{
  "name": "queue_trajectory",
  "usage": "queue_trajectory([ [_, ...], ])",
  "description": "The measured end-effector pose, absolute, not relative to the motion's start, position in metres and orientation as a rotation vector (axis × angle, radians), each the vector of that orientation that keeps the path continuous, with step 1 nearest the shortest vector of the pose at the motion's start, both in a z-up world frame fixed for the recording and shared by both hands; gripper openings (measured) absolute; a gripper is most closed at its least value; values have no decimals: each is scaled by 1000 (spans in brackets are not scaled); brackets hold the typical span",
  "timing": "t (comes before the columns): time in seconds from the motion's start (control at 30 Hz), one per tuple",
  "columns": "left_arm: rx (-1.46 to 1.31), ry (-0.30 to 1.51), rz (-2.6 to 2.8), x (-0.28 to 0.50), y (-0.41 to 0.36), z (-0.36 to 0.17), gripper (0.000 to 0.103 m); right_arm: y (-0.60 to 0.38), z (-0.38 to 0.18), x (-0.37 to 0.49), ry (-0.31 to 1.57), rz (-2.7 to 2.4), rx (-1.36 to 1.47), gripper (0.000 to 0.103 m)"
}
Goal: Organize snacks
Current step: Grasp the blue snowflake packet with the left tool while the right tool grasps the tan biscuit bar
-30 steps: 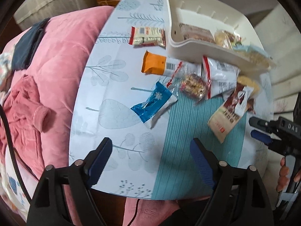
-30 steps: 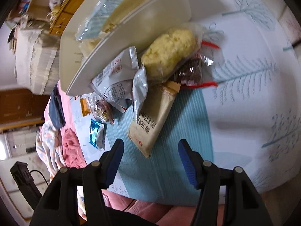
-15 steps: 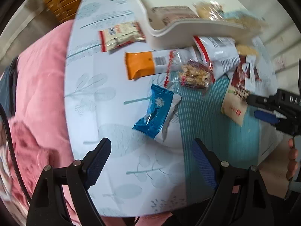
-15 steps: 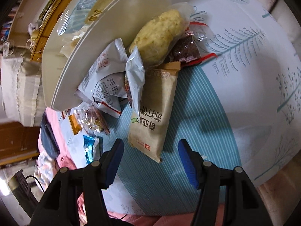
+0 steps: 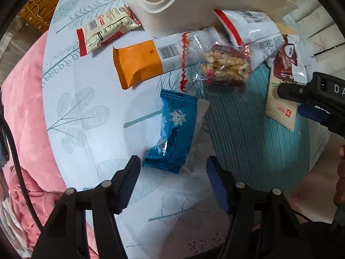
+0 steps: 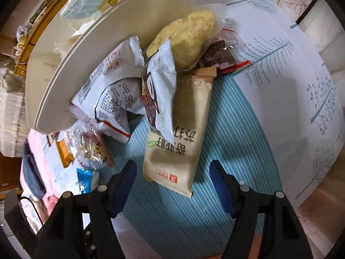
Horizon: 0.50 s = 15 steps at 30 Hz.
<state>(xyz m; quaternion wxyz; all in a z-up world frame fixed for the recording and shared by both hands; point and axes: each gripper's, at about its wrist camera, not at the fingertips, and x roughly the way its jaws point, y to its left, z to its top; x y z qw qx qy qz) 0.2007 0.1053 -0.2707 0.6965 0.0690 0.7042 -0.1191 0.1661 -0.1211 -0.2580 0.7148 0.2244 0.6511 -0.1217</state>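
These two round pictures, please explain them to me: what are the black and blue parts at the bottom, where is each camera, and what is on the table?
No robot is here. A person holds a hand tool with two jaws in each hand, and each tool carries a wide-angle camera that looks forward along its jaws, which makes the pictures round.

One picture is from the left gripper. It is open, holds nothing, and hovers near a blue snack packet. At that picture's right edge you see the other tool from the side.

The other picture is from the right gripper, also open and empty, facing a beige cracker packet.

On the patterned tablecloth lie more snacks, among them an orange and white bar, beside a white tray that already holds some packets.
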Motion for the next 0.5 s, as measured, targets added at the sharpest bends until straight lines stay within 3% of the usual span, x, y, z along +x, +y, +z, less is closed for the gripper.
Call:
queue_trajectory([
  [0.1,130,1568,-266,204,111,-277,49,-112,-263,175,1451,-321,455,71],
  [0.5,73,1548,-288,216,128,-283,41,-74,-278,200,1494,-390,312,67],
])
